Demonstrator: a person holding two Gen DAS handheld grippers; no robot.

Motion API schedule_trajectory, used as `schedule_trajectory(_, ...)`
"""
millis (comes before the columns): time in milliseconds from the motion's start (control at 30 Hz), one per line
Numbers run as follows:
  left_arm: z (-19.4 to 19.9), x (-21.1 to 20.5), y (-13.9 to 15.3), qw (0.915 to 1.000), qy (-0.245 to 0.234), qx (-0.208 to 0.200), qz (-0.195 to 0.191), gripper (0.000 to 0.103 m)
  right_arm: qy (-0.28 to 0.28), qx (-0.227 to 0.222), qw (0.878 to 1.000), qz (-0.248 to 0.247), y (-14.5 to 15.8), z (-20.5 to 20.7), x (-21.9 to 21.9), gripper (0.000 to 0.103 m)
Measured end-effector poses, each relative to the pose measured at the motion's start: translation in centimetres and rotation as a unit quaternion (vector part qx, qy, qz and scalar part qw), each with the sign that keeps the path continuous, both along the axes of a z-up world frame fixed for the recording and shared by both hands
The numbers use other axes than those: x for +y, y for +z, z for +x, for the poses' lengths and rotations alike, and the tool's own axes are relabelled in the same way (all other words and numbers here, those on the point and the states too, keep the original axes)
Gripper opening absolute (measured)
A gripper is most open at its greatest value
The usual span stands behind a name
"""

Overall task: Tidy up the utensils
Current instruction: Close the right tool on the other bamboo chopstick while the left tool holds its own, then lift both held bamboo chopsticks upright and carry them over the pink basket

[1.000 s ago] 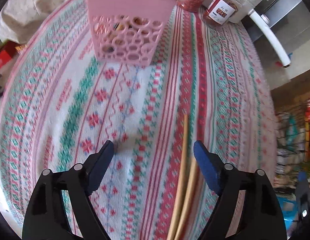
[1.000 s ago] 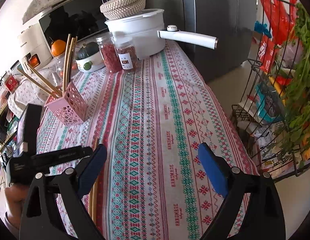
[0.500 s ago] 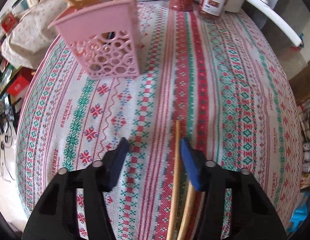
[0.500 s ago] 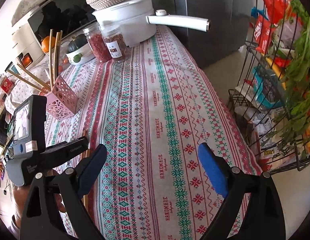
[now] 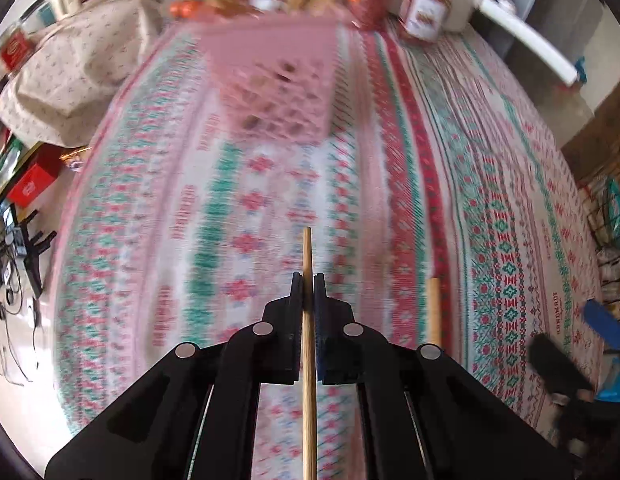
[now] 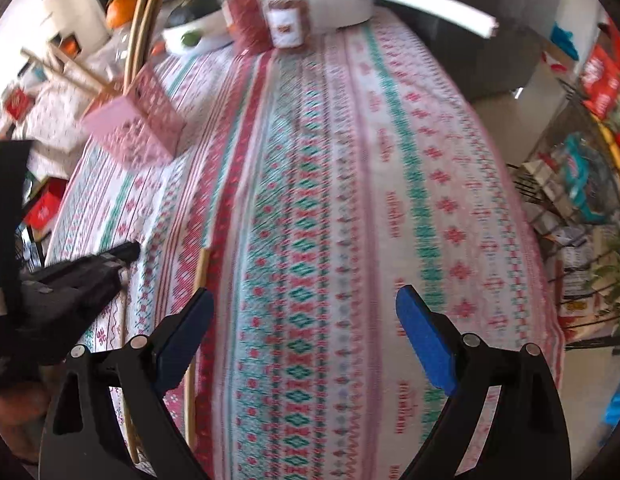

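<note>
My left gripper [image 5: 308, 286] is shut on a wooden chopstick [image 5: 307, 256] and holds it above the patterned tablecloth [image 5: 510, 240]; its tip points toward the pink perforated holder [image 5: 275, 84], which has several chopsticks standing in it. A second chopstick [image 5: 434, 312] lies on the cloth to the right. In the right wrist view the holder [image 6: 133, 120] stands far left, the left gripper [image 6: 121, 254] is at the left edge, and the lying chopstick [image 6: 201, 272] is by my left finger. My right gripper [image 6: 305, 336] is open and empty above the cloth.
Two jars of red food [image 6: 287, 20] and a white pot with a long handle [image 6: 426, 12] stand at the table's far end, beside a bowl [image 6: 193, 28]. A wire rack with groceries [image 6: 582, 184] stands off the table's right edge. A covered surface [image 5: 69, 72] lies to the left.
My left gripper closed on one chopstick and lifted it off the cloth, leaving the other lying. The right gripper stayed open and swung a little toward the left.
</note>
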State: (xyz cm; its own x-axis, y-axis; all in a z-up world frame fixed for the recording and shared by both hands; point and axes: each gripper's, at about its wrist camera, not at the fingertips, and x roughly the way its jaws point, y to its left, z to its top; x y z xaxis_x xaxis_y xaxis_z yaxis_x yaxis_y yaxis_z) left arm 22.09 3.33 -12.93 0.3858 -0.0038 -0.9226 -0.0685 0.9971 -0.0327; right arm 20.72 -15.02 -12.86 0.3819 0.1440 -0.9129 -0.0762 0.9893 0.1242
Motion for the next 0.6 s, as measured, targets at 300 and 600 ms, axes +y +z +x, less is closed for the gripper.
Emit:
schedule_trajectory(300, -3.2, 5.4, 5.7, 0.9955, 0.034, -0.087, -0.013, 0.004, 0.030, 0.045, 0.999, -0.002, -3.3, 1.2, 6.3, 0.056)
schedule_trajectory(600, -4.0, 7.8, 7.4, 0.9916, 0.034, -0.118, -0.040, 0.004, 0.041, 0.016, 0.999, 0.006, -2.5, 0.1, 9.3, 0.008)
